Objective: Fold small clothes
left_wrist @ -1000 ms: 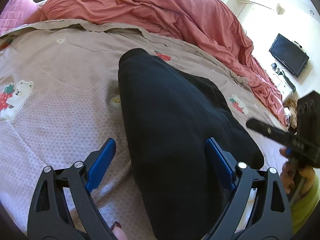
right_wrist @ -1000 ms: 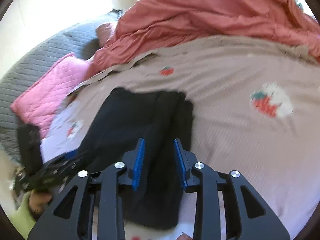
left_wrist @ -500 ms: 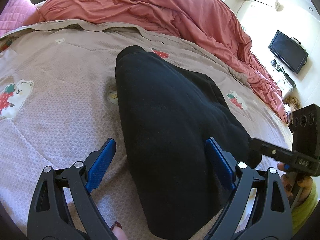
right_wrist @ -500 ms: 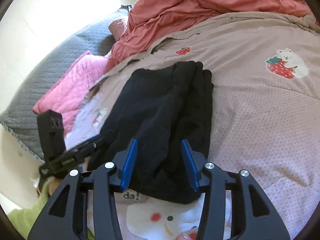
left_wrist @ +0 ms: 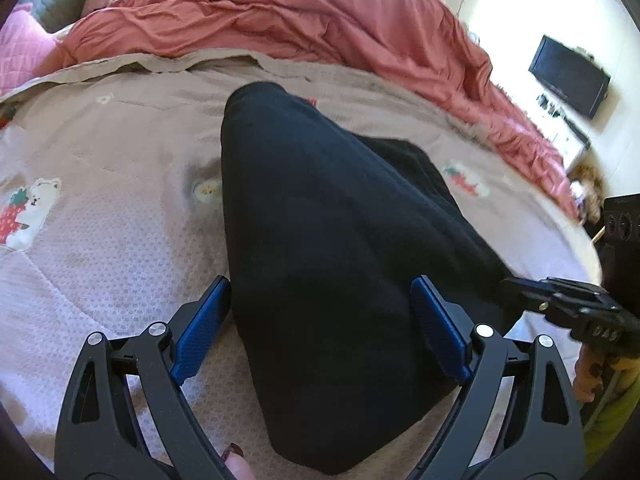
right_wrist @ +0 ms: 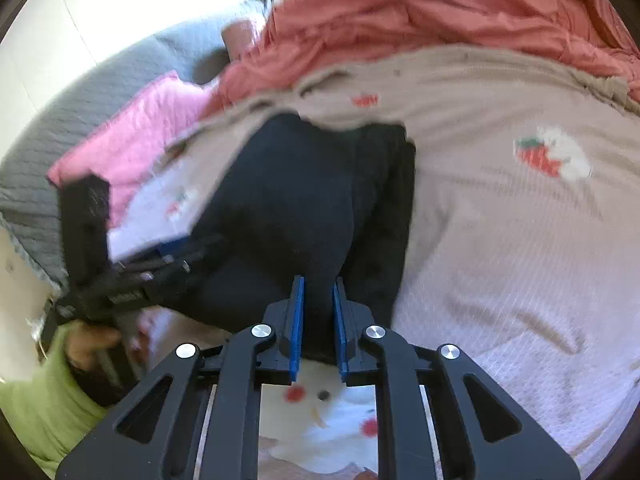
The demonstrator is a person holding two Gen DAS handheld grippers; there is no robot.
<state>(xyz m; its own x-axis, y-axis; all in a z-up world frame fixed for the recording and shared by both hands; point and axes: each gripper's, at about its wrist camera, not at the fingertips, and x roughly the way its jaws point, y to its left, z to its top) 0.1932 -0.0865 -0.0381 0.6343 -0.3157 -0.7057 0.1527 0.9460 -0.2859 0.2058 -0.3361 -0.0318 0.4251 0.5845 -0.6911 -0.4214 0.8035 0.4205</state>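
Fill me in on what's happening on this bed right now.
A person holding a gripper in each hand is folding a black garment on the beige bedspread. The right gripper has just been closing and now pinches the garment's near edge. The left gripper hangs wide open, its fingers straddling the cloth without gripping it.

I see a bed (left_wrist: 120,264) under a beige quilt printed with strawberries and bears. A black folded garment (left_wrist: 320,240) lies on its middle, a rumpled coral duvet (left_wrist: 320,20) along the far side, a pink pillow (right_wrist: 132,148) far left.
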